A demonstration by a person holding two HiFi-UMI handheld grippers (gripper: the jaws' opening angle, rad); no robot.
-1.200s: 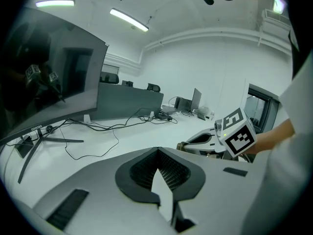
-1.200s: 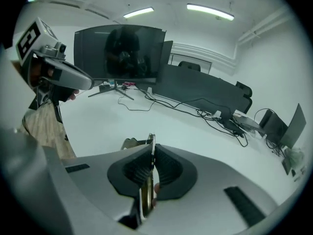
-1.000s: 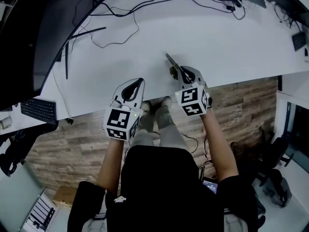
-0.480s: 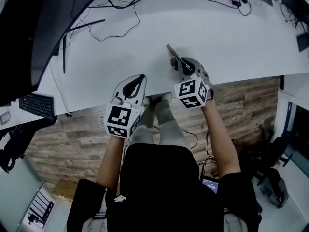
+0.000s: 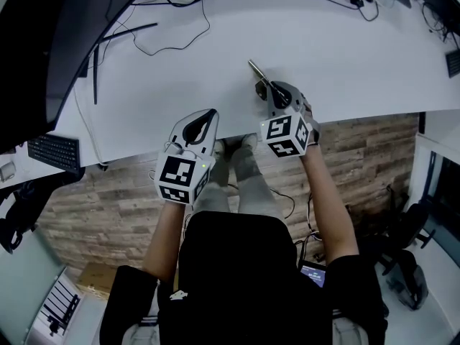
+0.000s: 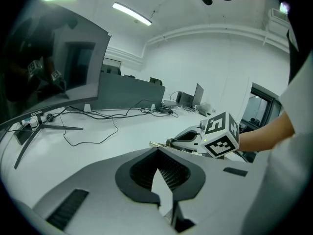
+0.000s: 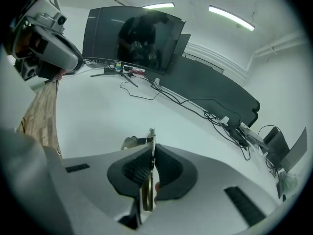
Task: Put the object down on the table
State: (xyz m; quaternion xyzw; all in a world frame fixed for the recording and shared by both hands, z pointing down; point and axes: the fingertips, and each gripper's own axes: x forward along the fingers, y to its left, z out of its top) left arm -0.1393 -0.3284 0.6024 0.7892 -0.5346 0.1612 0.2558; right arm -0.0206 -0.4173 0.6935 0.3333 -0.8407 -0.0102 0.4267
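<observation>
A thin metal utensil [image 5: 257,74] with a rounded part near its lower end sticks out over the white table [image 5: 345,56], and my right gripper [image 5: 269,93] is shut on it. In the right gripper view the utensil [image 7: 151,137] shows edge-on, pinched between the black pads [image 7: 136,168]. The left gripper view shows the utensil's tip [image 6: 157,144] poking out of the right gripper [image 6: 171,142] low over the table. My left gripper [image 5: 210,113] hangs at the table's front edge, jaws together with nothing between them [image 6: 157,152].
A large dark curved monitor [image 5: 65,42] stands at the left, its thin stand legs [image 5: 131,33] spread on the table. Black cables [image 5: 180,9] run along the back. A keyboard [image 5: 54,153] sits low at the left. Wood floor [image 5: 366,149] lies beyond the front edge.
The right gripper has edged slightly farther over the table with the utensil still held. The left gripper has stayed at the table's edge.
</observation>
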